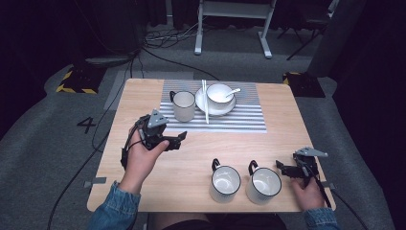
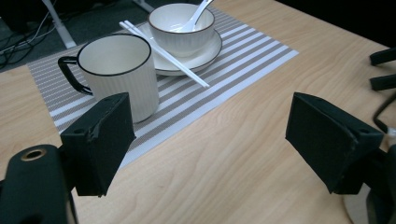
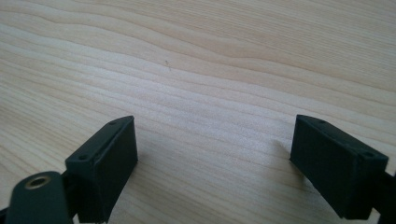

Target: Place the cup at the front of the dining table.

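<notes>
I had the left gripper (image 1: 178,139) spread wide and empty, just near of the striped mat (image 1: 239,120) and its mug (image 1: 183,106); the right gripper (image 1: 285,169) also gaped over bare table (image 1: 287,129), just right of two near-edge mugs (image 1: 225,183)

Pale matt wood-grain table (image 1: 287,124), woven striped mat (image 1: 244,115), glossy white ceramic mugs (image 1: 225,183), matt black claws.

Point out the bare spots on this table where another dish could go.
Free: the wood right of the striped placemat, and the middle strip between it and the two near mugs. Crowded: the placemat's left, with mug, bowl and chopsticks.
</notes>
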Demonstrator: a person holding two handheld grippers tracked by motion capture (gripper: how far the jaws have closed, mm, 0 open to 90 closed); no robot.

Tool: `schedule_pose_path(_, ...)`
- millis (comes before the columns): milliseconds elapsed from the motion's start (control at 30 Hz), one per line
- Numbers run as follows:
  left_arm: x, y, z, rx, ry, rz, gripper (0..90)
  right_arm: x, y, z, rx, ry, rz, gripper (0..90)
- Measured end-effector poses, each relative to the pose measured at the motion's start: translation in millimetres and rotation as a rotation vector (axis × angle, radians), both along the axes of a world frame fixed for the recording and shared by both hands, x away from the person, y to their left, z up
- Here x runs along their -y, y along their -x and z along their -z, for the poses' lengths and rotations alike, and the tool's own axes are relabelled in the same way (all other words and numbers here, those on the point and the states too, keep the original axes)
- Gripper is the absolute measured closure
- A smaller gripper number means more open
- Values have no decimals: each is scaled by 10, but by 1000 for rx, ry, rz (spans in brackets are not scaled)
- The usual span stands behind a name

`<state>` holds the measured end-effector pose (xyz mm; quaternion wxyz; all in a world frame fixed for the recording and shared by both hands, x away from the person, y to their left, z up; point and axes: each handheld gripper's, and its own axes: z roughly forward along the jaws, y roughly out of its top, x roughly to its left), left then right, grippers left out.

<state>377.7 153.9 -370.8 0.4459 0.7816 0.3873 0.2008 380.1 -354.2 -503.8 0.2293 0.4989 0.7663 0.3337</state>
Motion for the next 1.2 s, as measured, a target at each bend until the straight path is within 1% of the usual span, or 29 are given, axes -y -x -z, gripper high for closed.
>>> schedule_pose_path(67,-40,77,13,1,4,5,157,0,0,-1,-1,-1,1,149)
schedule_pose_path(133,-72,145,35,3,-6,1,157,-2,2,0,-1,-2,3,149)
schedule_pose_path(167,-89,178,46,-3,-14,9,157,-2,3,-1,-2,-2,4,149)
schedule_pose_path(267,-135,301,84,1,-26,-2,158,-2,2,-1,-1,-2,3,149)
schedule_pose_path(333,-167,395,111,12,-17,-10,158,-2,1,0,-1,-1,4,149)
schedule_pose_path(367,-188,438,125,13,-17,-4,158,-2,1,0,-1,-2,4,149)
schedule_pose_path(400,-195,482,142,12,-10,-14,158,-1,1,0,-1,-1,4,149)
schedule_pose_path(467,-214,554,173,4,-23,-5,158,-2,1,0,-1,-2,4,149)
schedule_pose_path(500,-223,589,187,7,-33,-6,158,-1,1,0,-1,-2,4,149)
schedule_pose_path(567,-238,658,216,-3,-44,-11,158,-1,1,0,-1,-2,3,149)
schedule_pose_path(600,-248,689,233,-3,-47,-18,158,-2,1,0,-2,-2,4,149)
schedule_pose_path(633,-257,721,252,-7,-41,-25,158,-2,1,0,-2,-2,4,149)
schedule_pose_path(667,-268,751,274,-14,-35,-31,158,-1,1,0,-2,-2,4,149)
schedule_pose_path(700,-276,772,296,-19,-43,-36,158,-2,1,0,-1,-2,4,149)
schedule_pose_path(733,-278,790,317,-33,-53,-33,158,-2,1,-1,-2,-2,4,149)
schedule_pose_path(800,-300,828,369,-44,-42,-20,158,-2,1,0,-1,-2,4,149)
schedule_pose_path(833,-305,841,402,-57,-30,-19,158,-1,1,0,-1,-1,4,149)
schedule_pose_path(933,-332,856,511,-69,-29,-23,158,-1,1,0,-1,-1,4,149)
schedule_pose_path(967,-339,856,550,-89,-27,-25,158,-1,1,0,-1,-2,4,149)
schedule_pose_path(1033,-347,853,624,-115,5,-33,161,-1,1,0,-2,-2,4,149)
schedule_pose_path(1067,-349,856,669,-146,32,-26,162,-1,1,0,-1,-2,4,149)
schedule_pose_path(1100,-346,861,707,-157,40,-22,162,-1,1,0,-2,-2,4,149)
schedule_pose_path(1200,-333,876,805,-178,-1,-30,162,-1,1,0,-2,-2,4,149)
